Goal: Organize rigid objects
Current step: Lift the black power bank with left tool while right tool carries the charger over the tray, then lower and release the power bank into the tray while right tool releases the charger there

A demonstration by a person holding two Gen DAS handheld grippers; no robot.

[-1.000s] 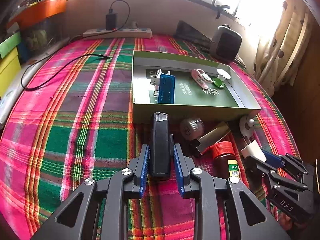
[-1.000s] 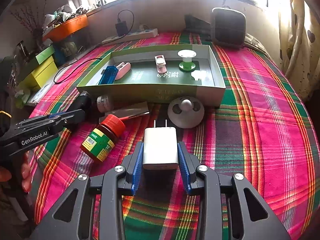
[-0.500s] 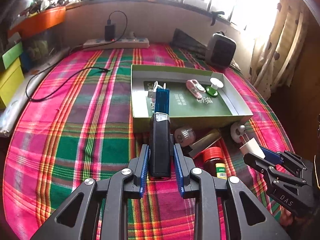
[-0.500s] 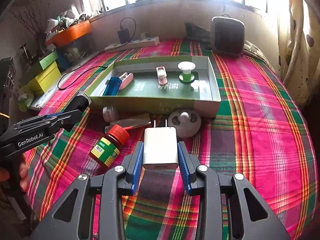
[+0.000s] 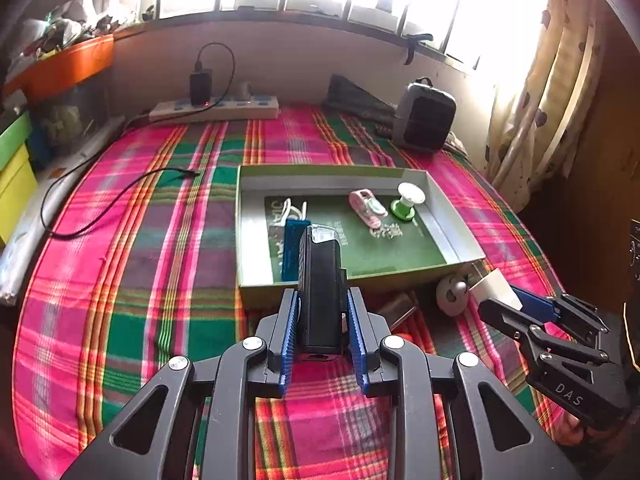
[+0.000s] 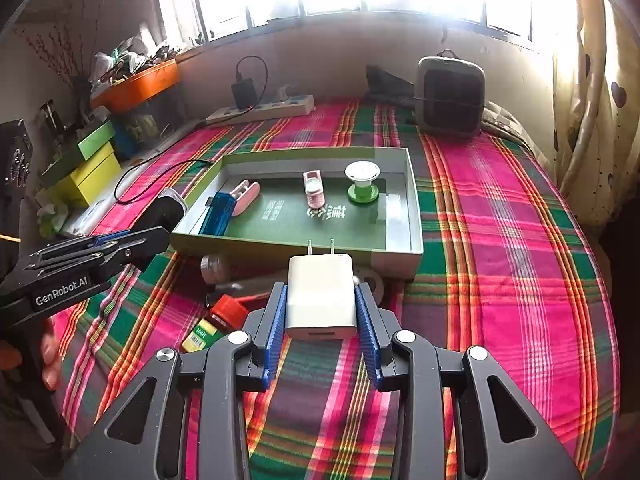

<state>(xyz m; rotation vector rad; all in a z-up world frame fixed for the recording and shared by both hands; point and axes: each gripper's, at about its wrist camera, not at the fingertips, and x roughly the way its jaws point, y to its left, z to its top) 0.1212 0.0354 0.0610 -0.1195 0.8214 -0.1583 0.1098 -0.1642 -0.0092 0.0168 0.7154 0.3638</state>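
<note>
The left gripper (image 5: 323, 312) is closed on a black rectangular device (image 5: 320, 288), clamped between the blue ribbed pads (image 5: 289, 332) and held above the plaid cloth (image 5: 132, 264); the clear-tipped front end of the device overlaps the near wall of the green tray (image 5: 256, 292) in the left wrist view. The right gripper (image 6: 321, 312) is closed on a white charger plug (image 6: 321, 292), prongs pointing forward toward the tray, and held clear of the cloth.

Between the grippers and the tray, several items lie on the cloth: a red-capped bottle (image 6: 218, 322) on its side, a metallic flat piece (image 6: 240, 284), a small white-capped cylinder (image 6: 212, 266) and a round white disc (image 5: 452, 294) — all just beside the tray's near wall.

Inside the tray:
- a blue rectangular item (image 6: 218, 214) at the left end, touching a pink elongated item (image 6: 246, 196);
- a small pink-and-white item (image 6: 313, 188) near the middle;
- a green-and-white spool (image 6: 362, 180), upright, toward the right end.

Beyond the tray, a black cable (image 5: 116, 200) runs across the cloth. A grey speaker-like box (image 6: 450, 96) stands at the far right, and a white power strip (image 6: 264, 110) with a black adapter (image 6: 244, 94) plugged in lies along the far wall.
</note>
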